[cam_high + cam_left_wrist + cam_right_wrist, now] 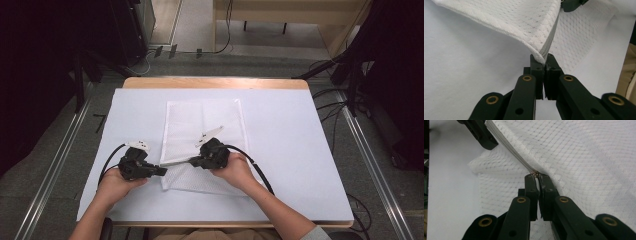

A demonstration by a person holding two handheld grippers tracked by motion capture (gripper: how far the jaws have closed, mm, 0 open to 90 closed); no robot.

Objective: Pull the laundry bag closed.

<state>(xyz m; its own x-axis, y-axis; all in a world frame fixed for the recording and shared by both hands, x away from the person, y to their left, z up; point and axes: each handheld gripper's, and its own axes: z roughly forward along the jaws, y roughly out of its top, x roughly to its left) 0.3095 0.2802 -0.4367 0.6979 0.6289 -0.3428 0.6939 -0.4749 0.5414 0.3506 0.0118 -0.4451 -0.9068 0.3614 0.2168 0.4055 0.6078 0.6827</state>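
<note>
A white mesh laundry bag (205,125) with a grey zipper lies in the middle of the white-covered table. My left gripper (163,171) is shut on the zipper's end at the bag's left edge (543,55), lifting that corner slightly. My right gripper (192,161) is shut on the small metal zipper pull (535,173). The grey zipper (510,151) runs from my right jaws up to the left gripper's jaw tip (482,137). In the left gripper view the zipper (551,37) leads away to the right gripper's tip (571,3).
A white sheet (280,150) covers the wooden table (215,82). Black cables (250,165) trail from both grippers. Metal rails and dark stands flank the table on the floor at left and right.
</note>
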